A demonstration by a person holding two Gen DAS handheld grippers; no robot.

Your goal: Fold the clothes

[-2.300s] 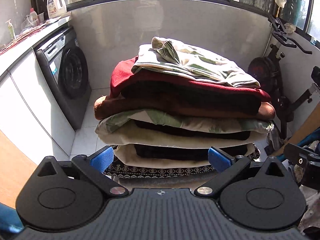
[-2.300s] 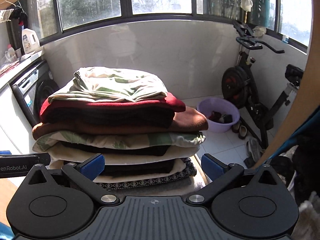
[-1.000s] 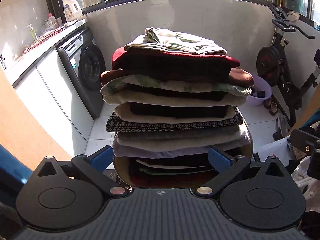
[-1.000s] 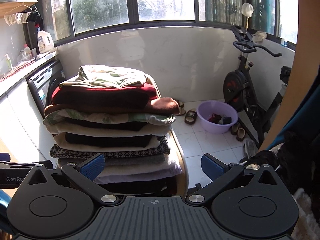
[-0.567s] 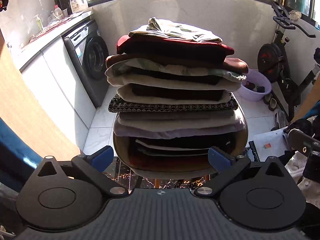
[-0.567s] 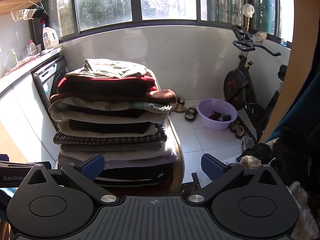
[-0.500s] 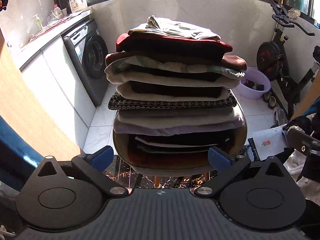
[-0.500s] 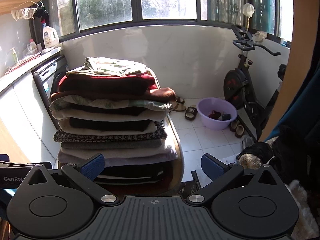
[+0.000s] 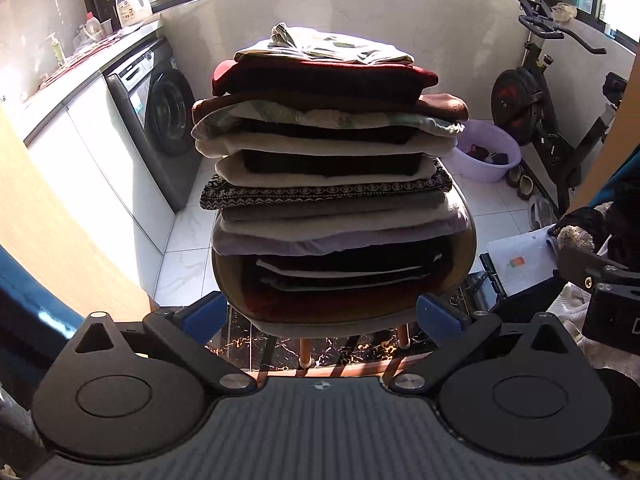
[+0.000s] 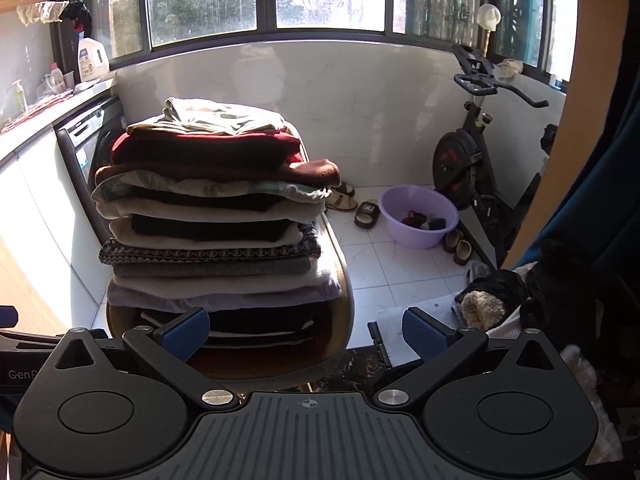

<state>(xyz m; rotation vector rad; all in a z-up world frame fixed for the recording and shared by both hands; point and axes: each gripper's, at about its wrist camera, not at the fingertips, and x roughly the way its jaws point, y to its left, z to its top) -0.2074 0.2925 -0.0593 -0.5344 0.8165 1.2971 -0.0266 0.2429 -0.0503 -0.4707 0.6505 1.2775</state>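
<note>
The stack of folded clothes [image 9: 328, 152] sat on a round chair [image 9: 466, 240] (washing machine [image 9: 160, 112] behind it). Left tongs [image 9: 320, 316] and right tongs [image 10: 306, 334] were both spread apart, empty, short of the stack and touching nothing.

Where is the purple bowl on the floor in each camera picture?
Left wrist view: the purple bowl sits right of the middle, partly hidden behind the stack of folded clothes, left of the exercise bike.
Right wrist view: the purple bowl sits right of the middle, in full view on the white tiles.
Shared landmark: the exercise bike stands just right of the bowl in both.
</note>
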